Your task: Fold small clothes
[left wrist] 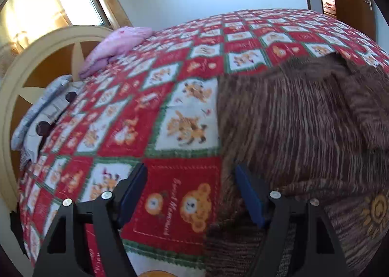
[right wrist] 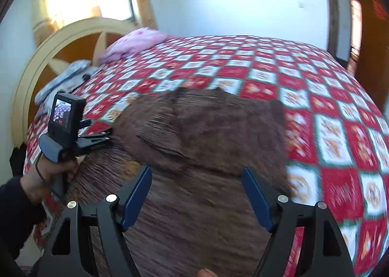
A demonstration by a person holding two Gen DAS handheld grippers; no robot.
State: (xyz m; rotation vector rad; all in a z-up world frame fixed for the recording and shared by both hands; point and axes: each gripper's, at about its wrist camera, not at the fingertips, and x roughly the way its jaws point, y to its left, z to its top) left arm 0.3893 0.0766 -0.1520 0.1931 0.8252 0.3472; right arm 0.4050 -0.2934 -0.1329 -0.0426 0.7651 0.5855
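Brown knit garment lies partly folded on the bed.
Left tongs and right tongs gape empty beside it; next, pinch an edge.

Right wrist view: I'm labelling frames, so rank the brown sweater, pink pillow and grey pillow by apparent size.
1. Brown sweater, largest, though nearest the camera.
2. Pink pillow.
3. Grey pillow, about the same as the pink; too close to rank.

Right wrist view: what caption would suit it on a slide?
Open right gripper above a brown sweater on a red checked bedspread.
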